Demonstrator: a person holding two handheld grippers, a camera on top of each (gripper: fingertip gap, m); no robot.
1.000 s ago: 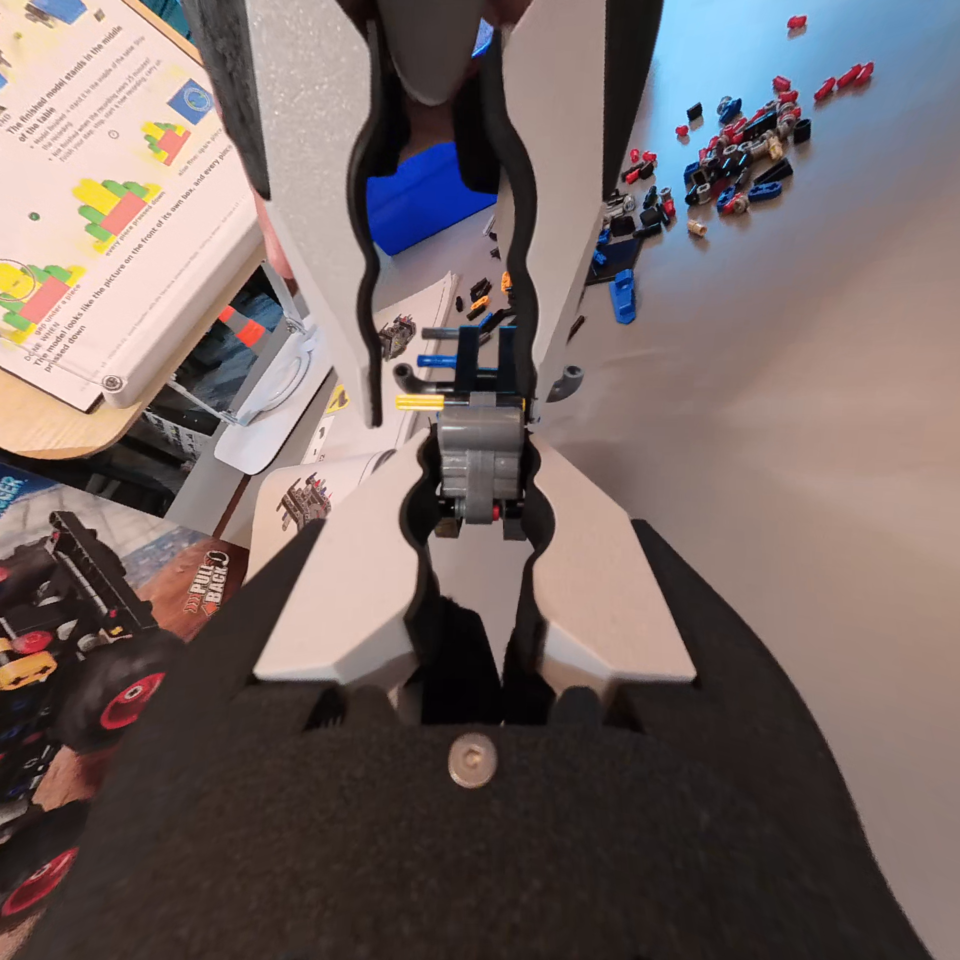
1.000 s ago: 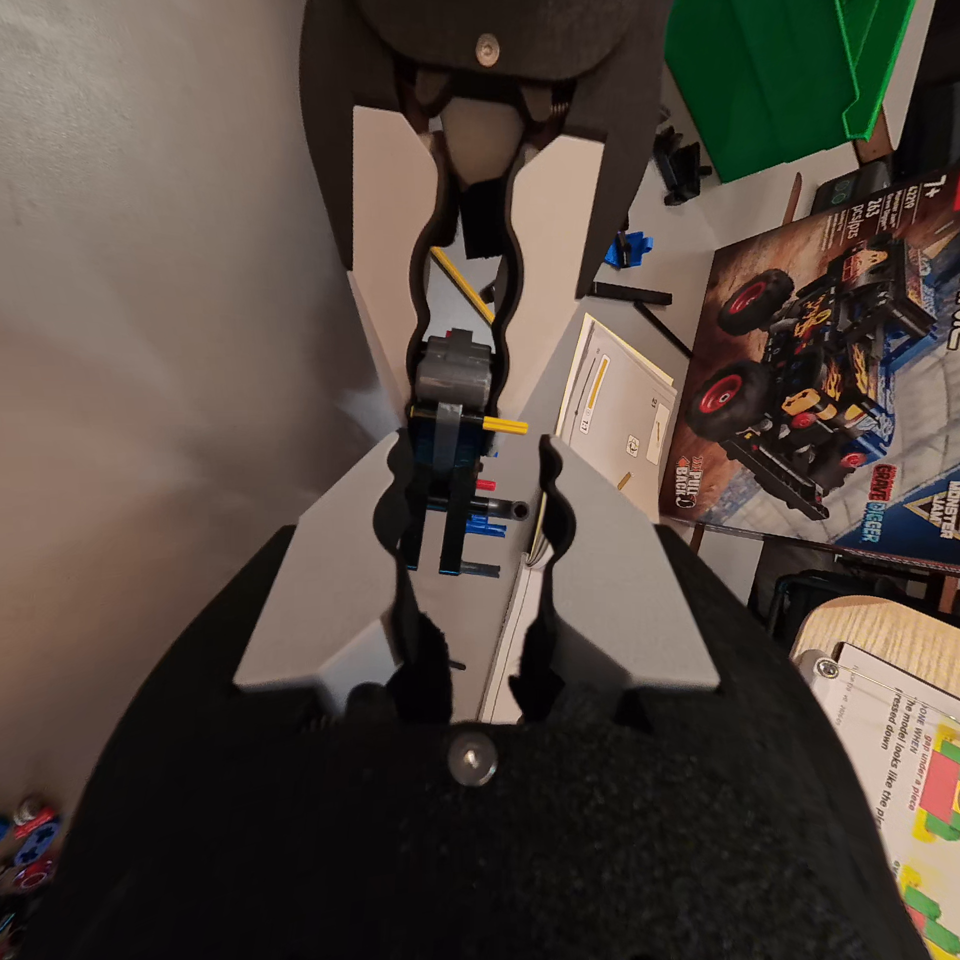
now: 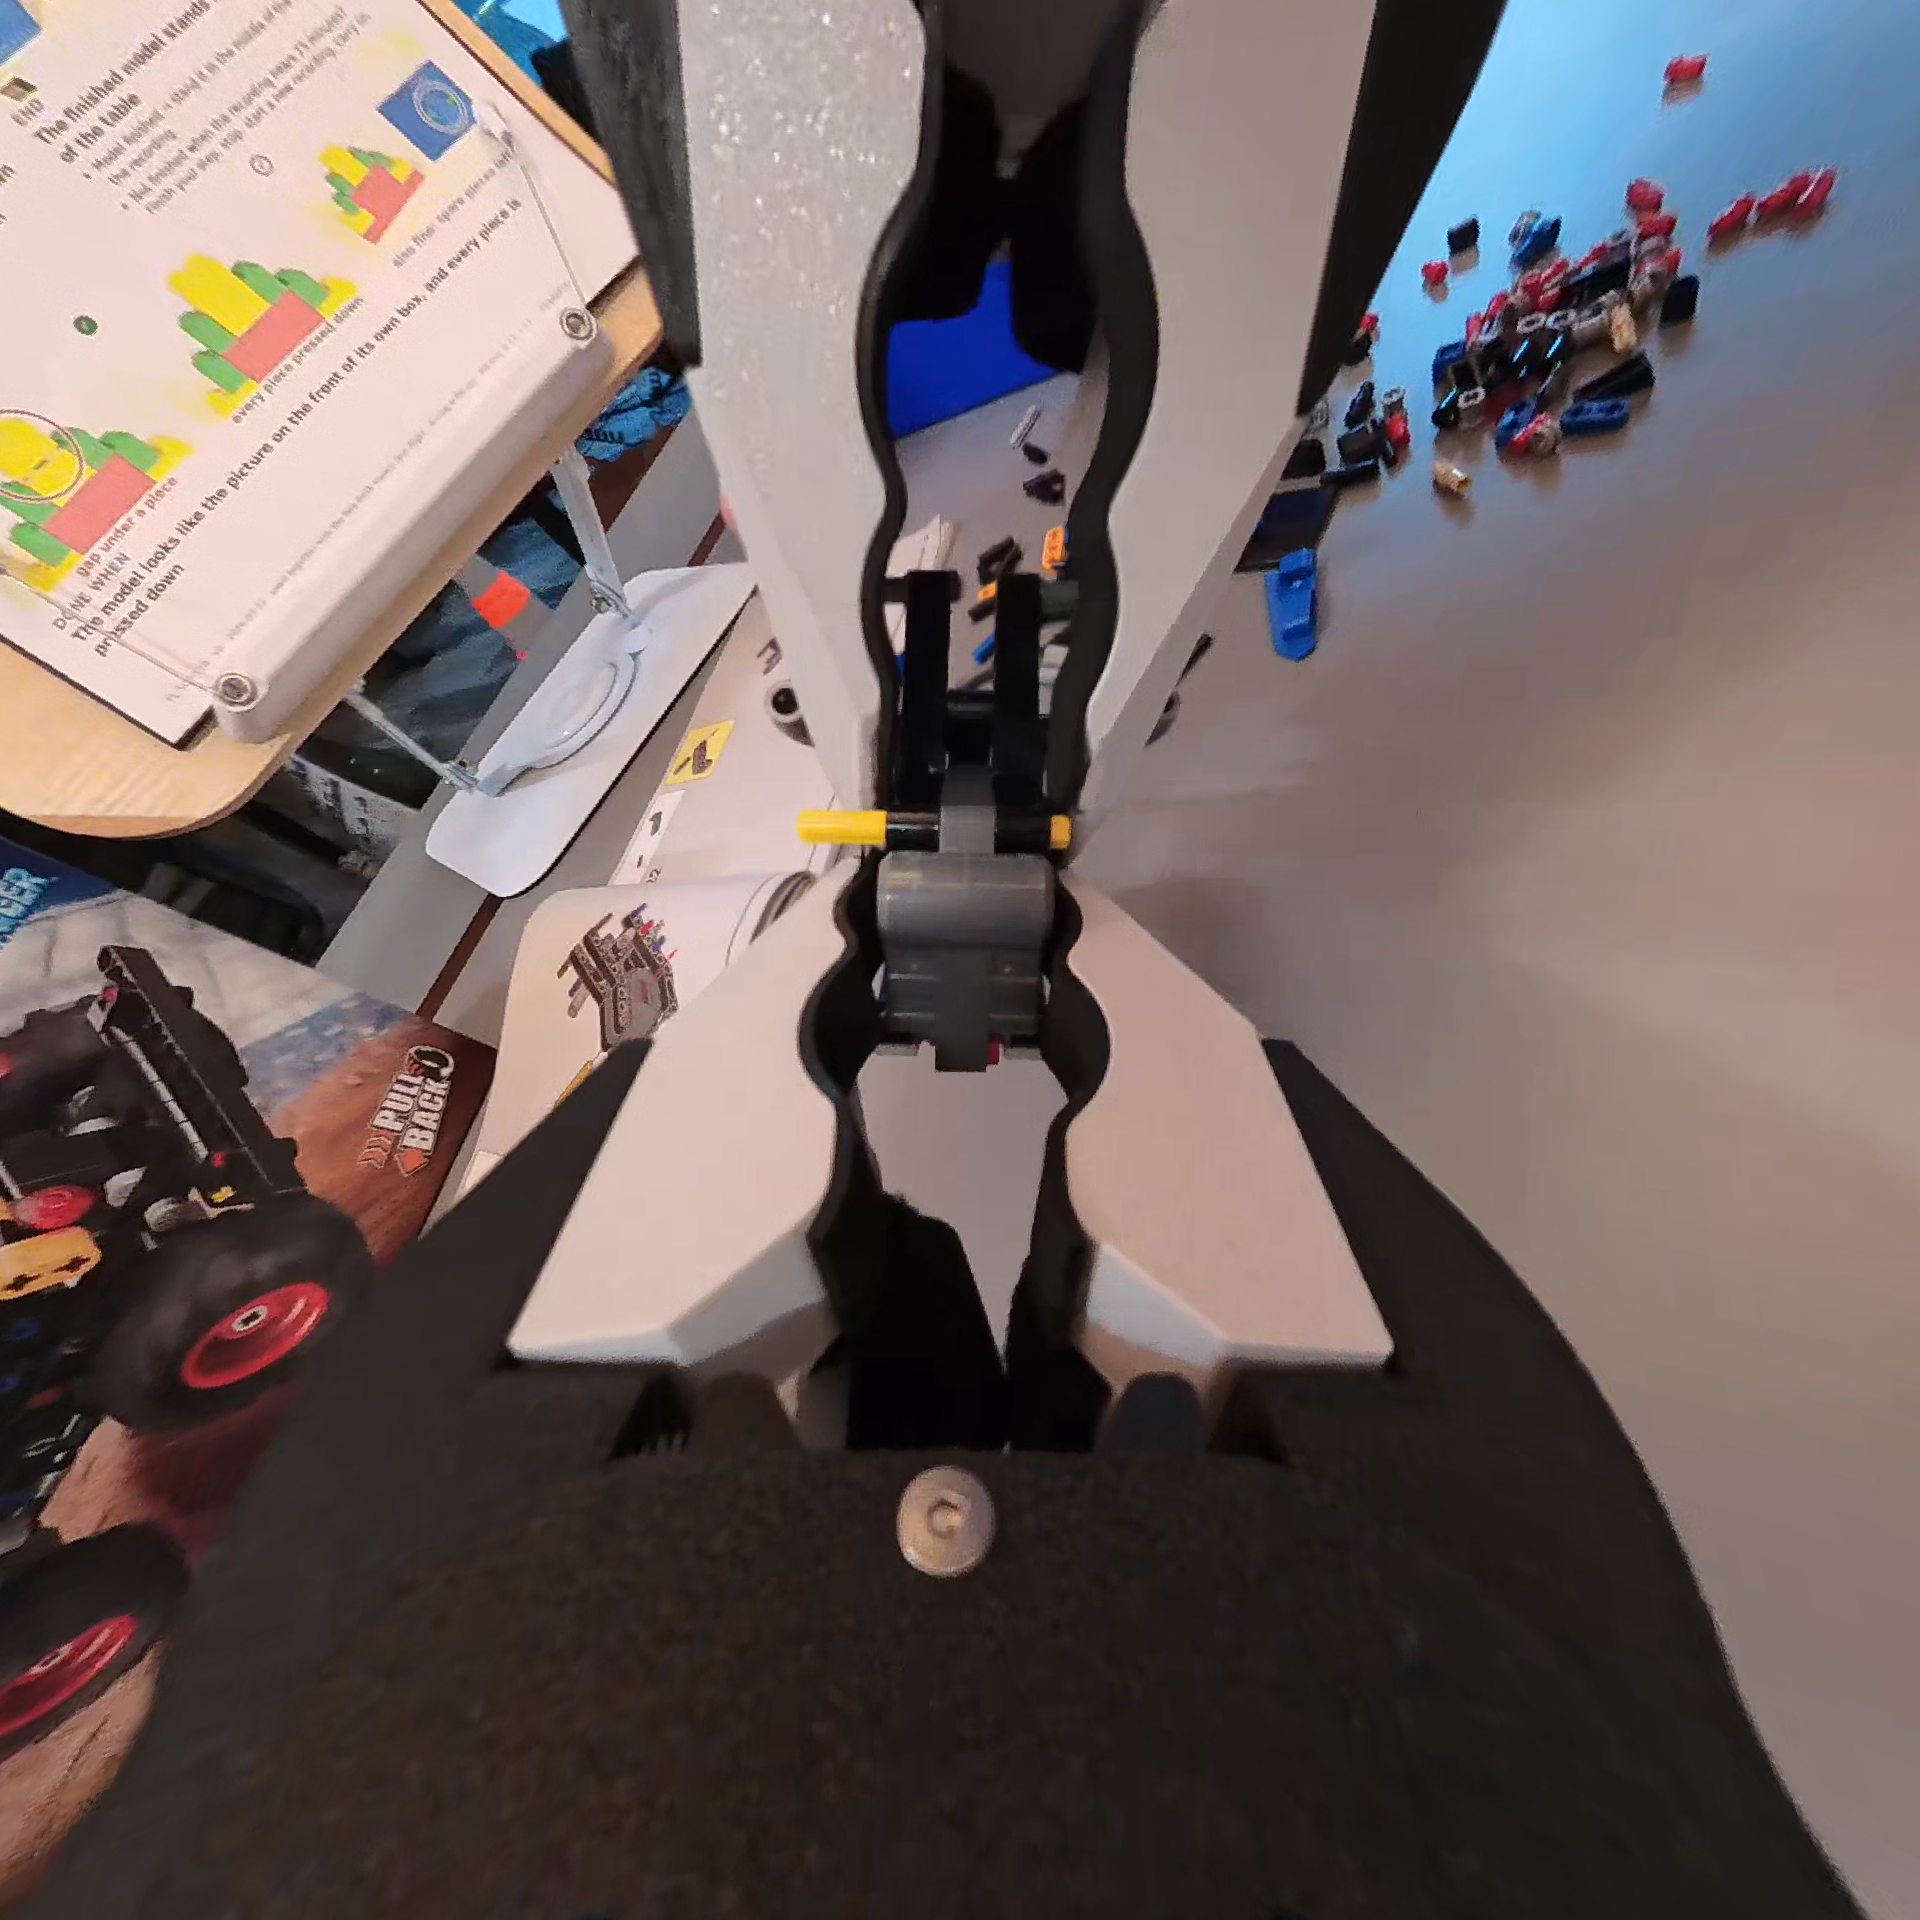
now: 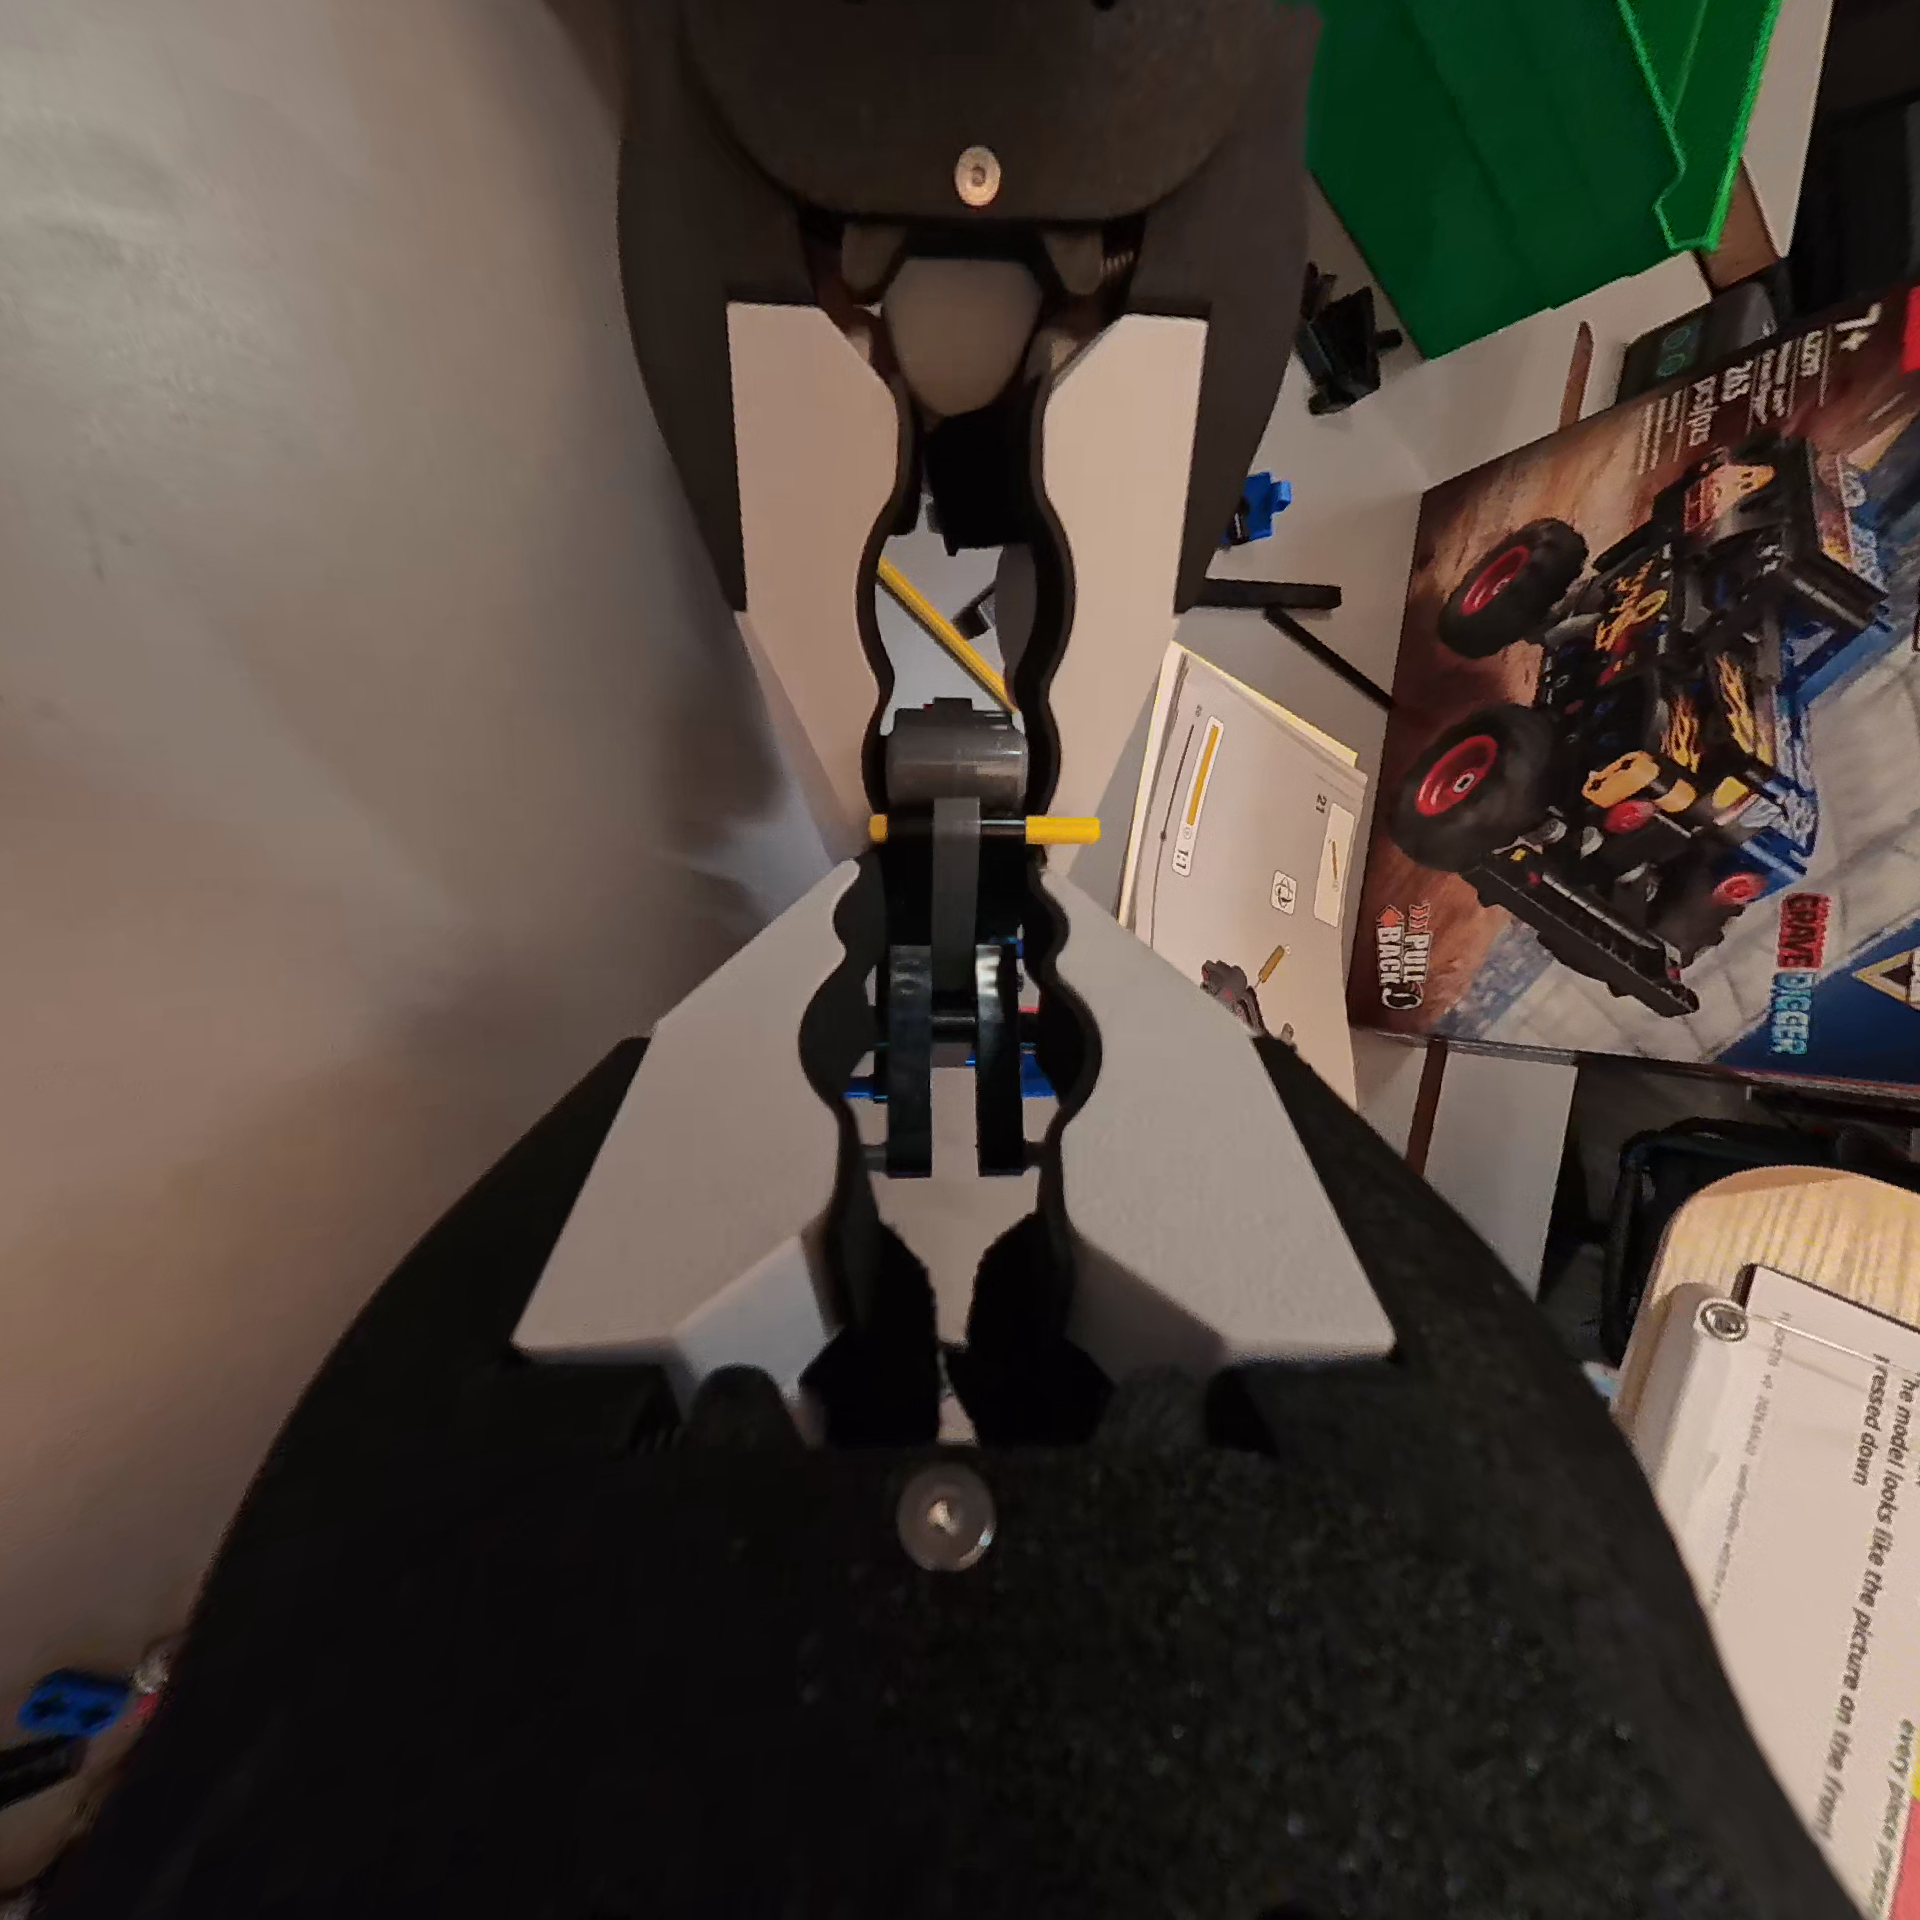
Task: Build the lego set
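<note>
A partly built lego assembly hangs between my two grippers, which face each other tip to tip. My left gripper (image 3: 961, 888) is shut on its grey motor block (image 3: 961, 935). My right gripper (image 4: 951, 888) is shut on its two black beams (image 4: 909, 1070), which show in the left wrist view (image 3: 925, 675) between the far fingers. A yellow axle (image 3: 842, 827) runs crosswise through the joint between block and beams and sticks out on one side; it also shows in the right wrist view (image 4: 1060, 828). Blue pins (image 4: 862, 1089) sit low on the beams.
A pile of loose red, black and blue pieces (image 3: 1538, 343) and one blue piece (image 3: 1294, 618) lie on the grey table. The open instruction booklet (image 4: 1236, 821), the set's box (image 4: 1662, 727), a green bin (image 4: 1507, 156) and an instruction card on a stand (image 3: 260, 364) are alongside. The tips of both grippers are at nearly the same place. Left tips and right tips are each some 15 cm from the blue piece (image 3: 1294, 618).
My right gripper has closed from open onto the black beams. Both grippers have come closer together and the assembly now sits straight between them.
</note>
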